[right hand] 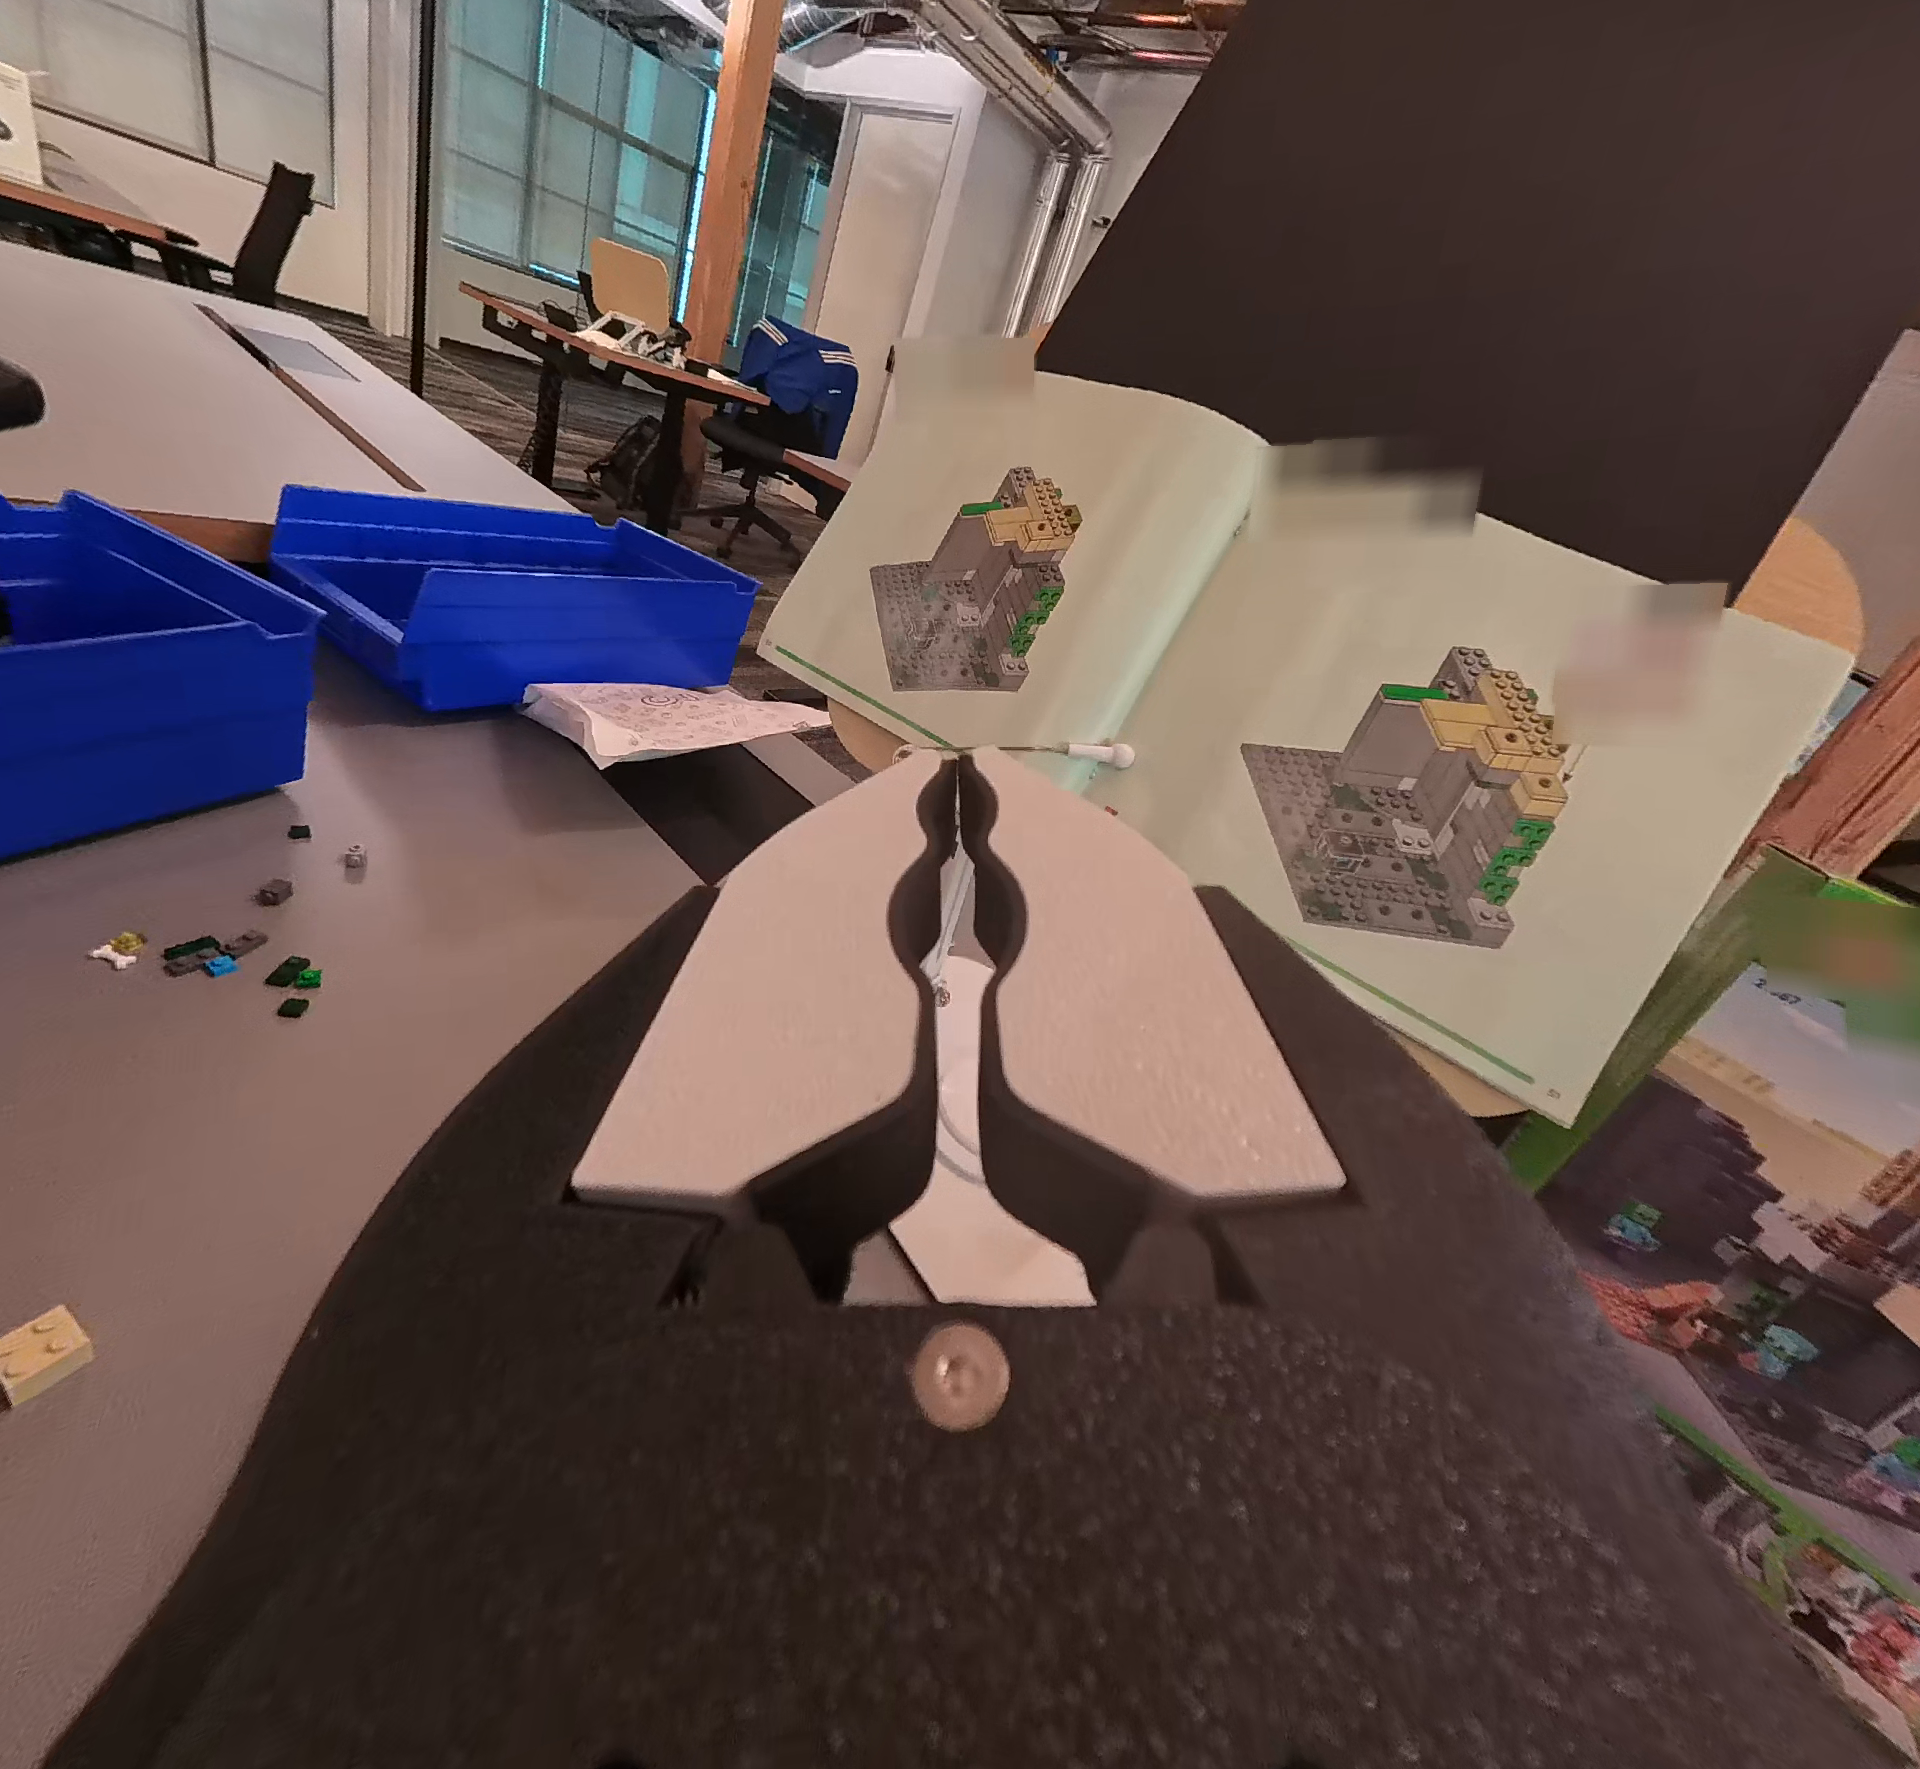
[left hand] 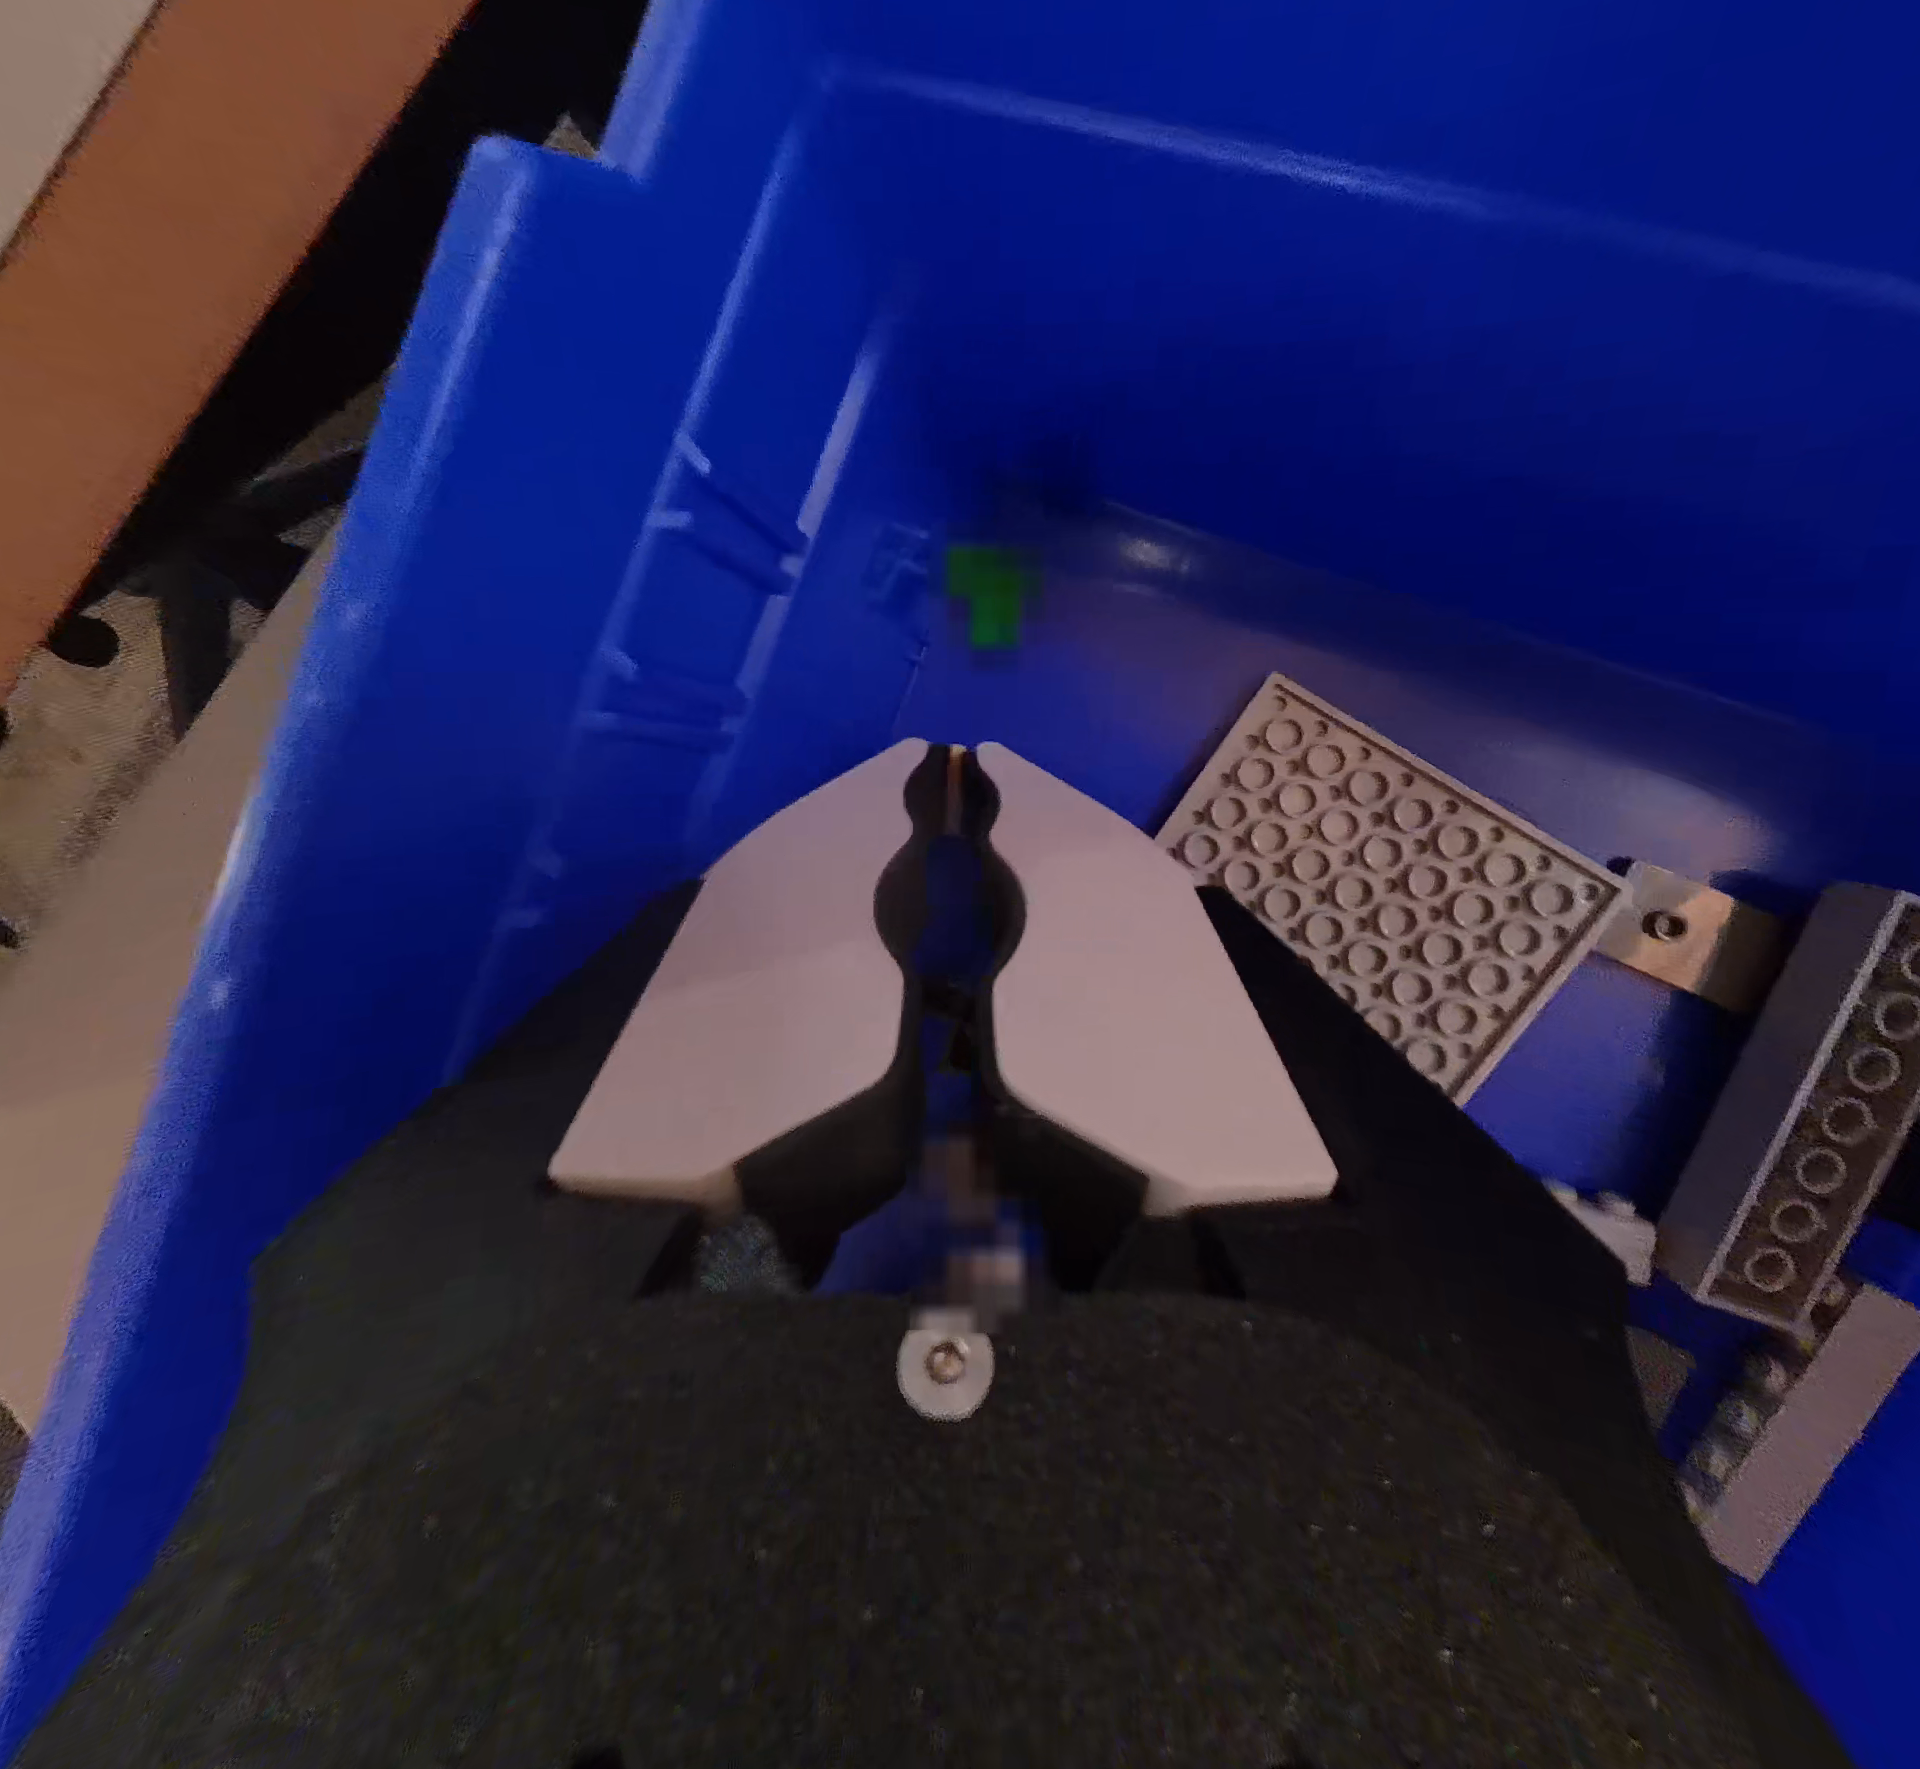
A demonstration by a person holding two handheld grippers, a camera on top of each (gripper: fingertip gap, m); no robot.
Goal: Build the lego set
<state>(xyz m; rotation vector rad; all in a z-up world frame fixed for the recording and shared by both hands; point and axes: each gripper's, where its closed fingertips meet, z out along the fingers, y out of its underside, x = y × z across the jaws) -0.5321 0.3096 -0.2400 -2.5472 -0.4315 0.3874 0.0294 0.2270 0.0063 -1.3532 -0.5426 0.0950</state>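
My left gripper [left hand: 961, 753] is down inside a blue bin [left hand: 1351, 317], jaws closed, with a thin tan sliver pinched between the tips. In the bin lie a small green piece [left hand: 987, 592], a light grey studded plate [left hand: 1382, 878] upside down, a dark grey long brick [left hand: 1829, 1106] and a small grey piece with a hole [left hand: 1683, 930]. My right gripper [right hand: 958, 759] is shut and empty, held above the grey table [right hand: 312, 1200] and facing the open instruction booklet [right hand: 1195, 639].
Two blue bins [right hand: 499, 597] [right hand: 135, 680] stand at the left of the table. Several small loose pieces [right hand: 218, 961] and a tan brick [right hand: 42, 1356] lie in front. A crumpled paper bag [right hand: 665, 717] lies by the bins. The set's box [right hand: 1766, 1304] is at the right. Some 60 centimetres of space lies between my two pairs of fingers. The light grey studded plate [left hand: 1382, 878] is about 7 centimetres from my left fingertips.
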